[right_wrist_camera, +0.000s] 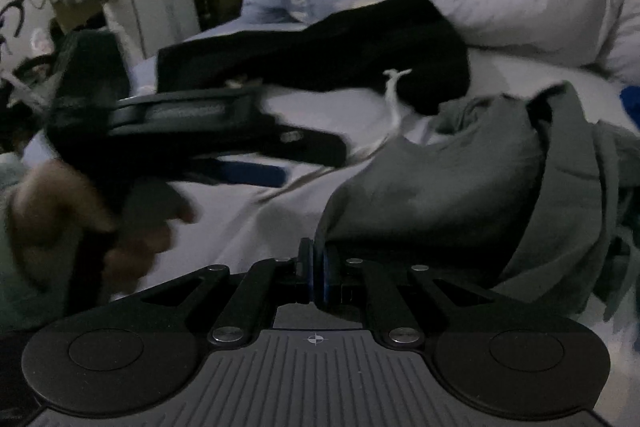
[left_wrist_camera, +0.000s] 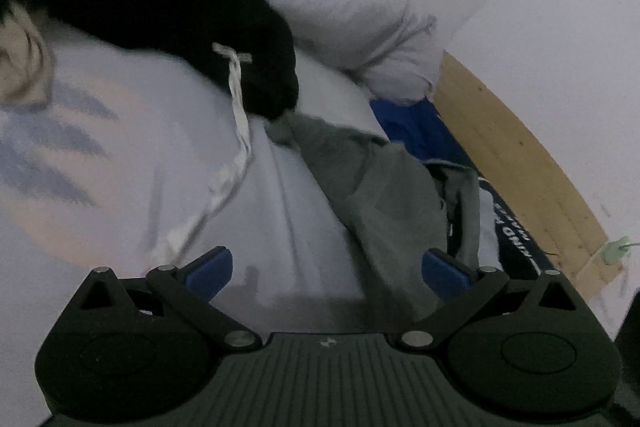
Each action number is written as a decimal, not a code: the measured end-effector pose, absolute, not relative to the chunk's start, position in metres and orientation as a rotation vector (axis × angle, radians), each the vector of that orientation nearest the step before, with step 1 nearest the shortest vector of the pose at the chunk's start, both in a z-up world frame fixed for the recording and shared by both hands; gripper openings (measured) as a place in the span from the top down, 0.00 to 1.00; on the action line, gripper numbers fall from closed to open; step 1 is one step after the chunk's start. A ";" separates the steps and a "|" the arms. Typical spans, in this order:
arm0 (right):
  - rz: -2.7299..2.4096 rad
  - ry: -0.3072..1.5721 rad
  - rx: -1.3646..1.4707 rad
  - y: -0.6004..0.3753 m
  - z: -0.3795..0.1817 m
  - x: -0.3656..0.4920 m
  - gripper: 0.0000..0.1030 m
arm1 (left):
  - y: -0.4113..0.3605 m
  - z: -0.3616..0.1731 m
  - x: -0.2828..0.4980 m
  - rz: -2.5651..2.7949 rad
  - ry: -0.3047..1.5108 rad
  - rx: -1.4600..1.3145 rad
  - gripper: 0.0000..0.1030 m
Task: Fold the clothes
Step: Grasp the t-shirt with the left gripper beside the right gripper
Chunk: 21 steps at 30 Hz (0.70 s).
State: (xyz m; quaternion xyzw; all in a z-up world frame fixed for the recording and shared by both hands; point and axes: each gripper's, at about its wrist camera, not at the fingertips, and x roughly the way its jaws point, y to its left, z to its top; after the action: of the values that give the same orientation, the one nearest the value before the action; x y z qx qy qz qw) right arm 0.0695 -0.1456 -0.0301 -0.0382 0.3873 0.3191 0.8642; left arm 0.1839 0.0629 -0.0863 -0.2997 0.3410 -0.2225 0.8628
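The left hand-held gripper (left_wrist_camera: 326, 267) hangs over the bed sheet (left_wrist_camera: 132, 155) with its blue pads spread wide and nothing between them. The right hand-held gripper (right_wrist_camera: 318, 267) has its pads pressed together at the near edge of the grey garment (right_wrist_camera: 460, 187); whether cloth is actually pinched there I cannot tell.

The grey garment lies crumpled on the right part of the bed, bunched into thick folds, its near corner touching the right pads. Behind it a black garment (right_wrist_camera: 340, 55) is spread flat, a white drawstring (right_wrist_camera: 394, 95) trailing from its edge down onto the sheet.

The left side of the right wrist view is blurred: the person's hand (right_wrist_camera: 80, 211) and the other tool show only as smears. A white duvet (right_wrist_camera: 540, 11) is heaped at the far right, and a wooden bed frame (left_wrist_camera: 520, 163) runs along the mattress edge.
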 end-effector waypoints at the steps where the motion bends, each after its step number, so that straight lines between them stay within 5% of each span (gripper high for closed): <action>1: 0.669 0.819 -0.070 -0.147 -0.030 0.066 0.94 | 0.061 -0.088 0.187 -0.482 0.718 -0.633 0.00; 5: 0.658 0.823 -0.035 -0.154 -0.029 0.058 0.94 | 0.051 -0.092 0.195 -0.535 0.707 -0.632 0.01; 9: 0.648 0.810 -0.001 -0.162 -0.028 0.054 0.94 | 0.045 -0.098 0.203 -0.560 0.728 -0.654 0.22; 17: 0.641 0.790 0.012 -0.169 -0.029 0.052 0.94 | 0.037 -0.102 0.212 -0.598 0.713 -0.724 0.37; 20: 0.635 0.791 0.018 -0.171 -0.031 0.051 0.94 | 0.031 -0.099 0.214 -0.599 0.703 -0.709 0.63; 21: 0.633 0.791 0.011 -0.172 -0.031 0.050 0.94 | 0.030 -0.098 0.213 -0.591 0.702 -0.702 0.84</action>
State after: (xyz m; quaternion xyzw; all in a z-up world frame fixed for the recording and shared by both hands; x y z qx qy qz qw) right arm 0.0495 -0.1715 -0.0310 0.0054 0.3788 0.3029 0.8745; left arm 0.2134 0.0300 -0.0985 -0.3319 0.3317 -0.2795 0.8376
